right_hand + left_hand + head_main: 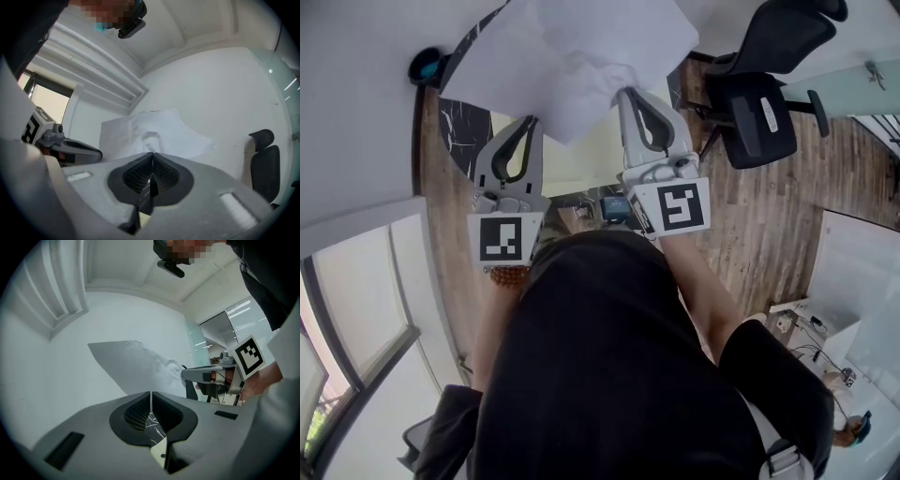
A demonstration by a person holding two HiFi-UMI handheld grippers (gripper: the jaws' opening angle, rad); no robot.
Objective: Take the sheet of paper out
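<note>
A white sheet of paper (572, 47) hangs in the air in front of the person, creased near its lower right. My right gripper (630, 92) is shut on that creased part; in the right gripper view the sheet (154, 131) fans out from the closed right gripper (152, 154). My left gripper (530, 122) is raised beside it, its tip at the sheet's lower edge. In the left gripper view the left gripper (151, 394) has its jaws together, the paper (136, 366) lies beyond, and the right gripper (185, 374) touches it. No grip by the left shows.
A black office chair (759, 103) stands at the right on a wooden floor (769, 216). A dark marbled surface (459, 122) lies behind the left gripper. A white desk (862, 309) with cables is at the far right, and window frames (356, 309) at the left.
</note>
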